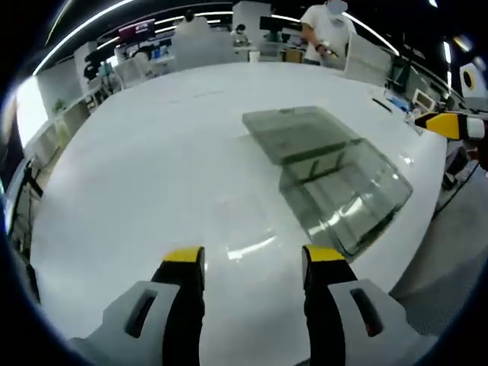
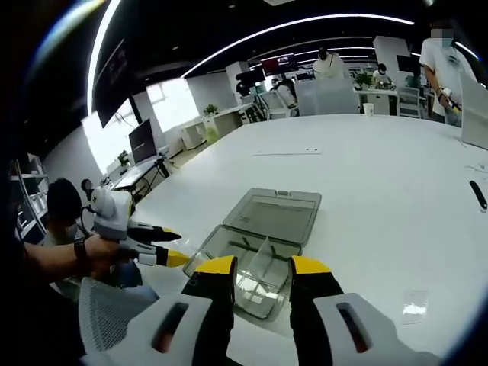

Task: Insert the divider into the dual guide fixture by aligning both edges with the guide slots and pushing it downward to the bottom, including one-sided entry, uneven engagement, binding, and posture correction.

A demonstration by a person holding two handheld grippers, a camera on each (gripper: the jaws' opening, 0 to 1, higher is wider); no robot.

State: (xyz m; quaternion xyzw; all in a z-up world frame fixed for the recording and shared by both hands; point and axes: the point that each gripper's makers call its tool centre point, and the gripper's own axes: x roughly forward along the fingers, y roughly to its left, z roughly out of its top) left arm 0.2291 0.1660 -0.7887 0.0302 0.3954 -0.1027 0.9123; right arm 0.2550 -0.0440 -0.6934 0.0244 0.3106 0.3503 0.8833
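Observation:
A clear plastic box, the guide fixture (image 1: 335,183), lies on the white table (image 1: 152,152) with its lid (image 1: 293,130) folded open flat. Inside it stand clear partition walls (image 2: 263,263). My left gripper (image 1: 255,259) hangs open over bare table to the left of the box, with nothing between its yellow-tipped jaws. A faint clear sheet (image 1: 244,225), possibly the divider, lies flat just ahead of it. My right gripper (image 2: 263,267) is open above the near edge of the fixture (image 2: 255,252), holding nothing. A hand holds the left gripper (image 2: 169,245) beside the box, and the right gripper's tip (image 1: 446,124) pokes in.
A small clear patch (image 2: 415,303) lies on the table right of the box, and a dark pen-like item (image 2: 478,194) sits further right. People stand at the far side (image 1: 328,30) (image 2: 446,69). Desks and monitors (image 2: 145,141) line the room's edge.

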